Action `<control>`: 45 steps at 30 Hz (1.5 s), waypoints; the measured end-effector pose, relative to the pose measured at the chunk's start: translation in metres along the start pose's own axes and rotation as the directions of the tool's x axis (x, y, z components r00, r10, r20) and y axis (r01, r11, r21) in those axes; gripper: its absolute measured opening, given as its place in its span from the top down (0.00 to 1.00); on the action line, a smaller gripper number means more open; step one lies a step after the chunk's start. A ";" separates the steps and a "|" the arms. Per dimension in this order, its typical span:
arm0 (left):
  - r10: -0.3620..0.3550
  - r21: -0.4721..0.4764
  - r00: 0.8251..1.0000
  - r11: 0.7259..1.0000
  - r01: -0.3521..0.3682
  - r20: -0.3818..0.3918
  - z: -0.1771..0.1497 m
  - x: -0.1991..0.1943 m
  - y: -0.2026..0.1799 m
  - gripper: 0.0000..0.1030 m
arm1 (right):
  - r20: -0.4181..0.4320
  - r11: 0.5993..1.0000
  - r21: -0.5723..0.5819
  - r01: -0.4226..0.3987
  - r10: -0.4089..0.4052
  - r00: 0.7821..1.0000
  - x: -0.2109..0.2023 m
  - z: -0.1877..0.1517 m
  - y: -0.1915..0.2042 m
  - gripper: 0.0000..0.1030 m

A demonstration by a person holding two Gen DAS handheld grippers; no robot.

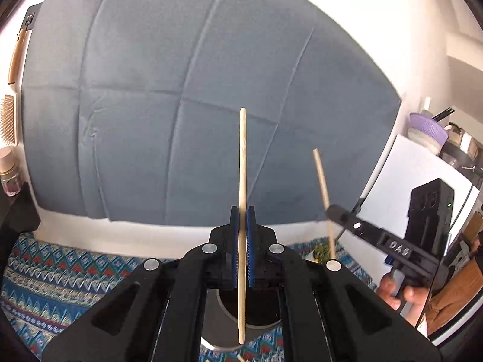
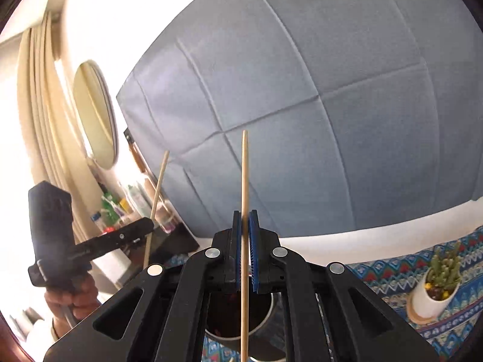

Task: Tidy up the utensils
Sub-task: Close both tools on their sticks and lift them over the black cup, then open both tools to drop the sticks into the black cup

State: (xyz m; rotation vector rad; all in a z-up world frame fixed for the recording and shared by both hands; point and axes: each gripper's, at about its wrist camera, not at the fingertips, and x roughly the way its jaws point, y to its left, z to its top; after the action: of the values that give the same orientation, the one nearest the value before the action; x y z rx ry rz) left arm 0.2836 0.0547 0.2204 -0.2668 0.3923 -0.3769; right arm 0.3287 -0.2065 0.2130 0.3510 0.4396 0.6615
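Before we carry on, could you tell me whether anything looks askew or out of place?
Nothing stands out. Each tool, left and right, holds one chopstick upright above a dark round holder.

Open room was left between the two claws, while the cup's (image 2: 265, 310) mouth below was crossed by a held chopstick (image 2: 245, 241).

Both wrist views upward, close, sharing blue-grey headboard (image 1: 181, 90)
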 end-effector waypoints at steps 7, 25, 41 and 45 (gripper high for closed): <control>-0.192 0.057 0.971 0.981 0.186 0.143 -0.023 0.025 -0.017 0.95 | 0.215 0.998 -0.007 -0.068 0.068 0.974 0.020 -0.023 -0.001 0.95; -0.135 0.032 0.971 0.991 0.131 0.199 -0.068 0.042 0.006 0.95 | 0.225 0.997 -0.053 -0.049 0.060 0.972 0.044 -0.066 -0.016 0.95; -0.101 0.032 0.976 0.995 0.097 0.191 -0.074 0.046 0.017 0.73 | 0.240 0.985 -0.172 0.027 0.015 0.971 0.022 -0.065 -0.009 0.58; -0.073 0.007 0.971 0.997 0.074 0.229 -0.065 0.035 0.025 0.49 | 0.314 0.982 -0.170 0.080 -0.023 0.949 -0.001 -0.055 -0.010 0.32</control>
State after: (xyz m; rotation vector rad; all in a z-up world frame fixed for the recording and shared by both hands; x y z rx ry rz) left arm 0.2938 0.0518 0.1431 -0.3239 0.1556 -0.4136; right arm 0.3061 -0.2051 0.1624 0.2638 0.0859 0.5777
